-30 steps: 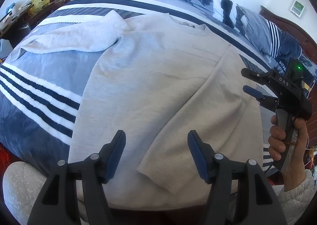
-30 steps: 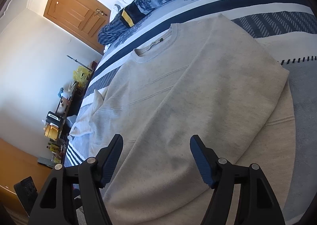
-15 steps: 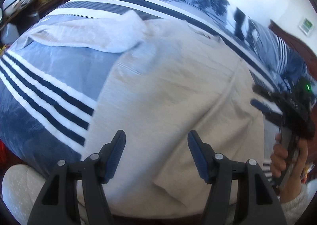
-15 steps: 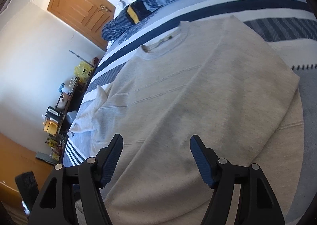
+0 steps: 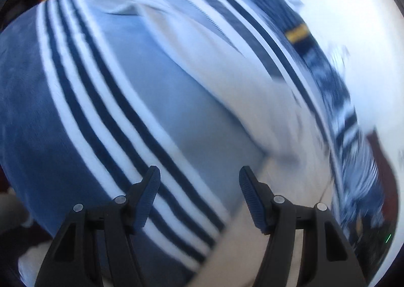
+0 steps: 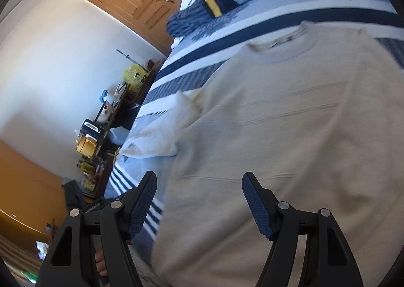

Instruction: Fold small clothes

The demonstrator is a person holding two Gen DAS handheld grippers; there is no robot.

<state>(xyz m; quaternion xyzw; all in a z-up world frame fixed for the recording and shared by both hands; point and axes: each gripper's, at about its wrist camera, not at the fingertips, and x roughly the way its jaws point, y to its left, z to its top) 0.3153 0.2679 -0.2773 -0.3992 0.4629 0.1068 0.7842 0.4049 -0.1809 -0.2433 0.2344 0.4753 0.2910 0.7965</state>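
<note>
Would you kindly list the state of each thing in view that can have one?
Sweater: spread flat on the bed, collar away from the camera.
Sleeve: stretched out sideways, not folded in.
Left gripper: jaws open, empty.
Right gripper: jaws open, empty.
Door: closed.

A cream knitted crew-neck sweater (image 6: 290,135) lies flat, front up, on the bed. In the right wrist view its ribbed collar (image 6: 285,47) points toward twelve o'clock and its body spreads down to six o'clock, with faint horizontal ridges across the chest. One long sleeve (image 6: 161,135) stretches out toward nine o'clock, rumpled at the shoulder. The left wrist view shows the sweater (image 5: 265,100) only as a pale blur.
</note>
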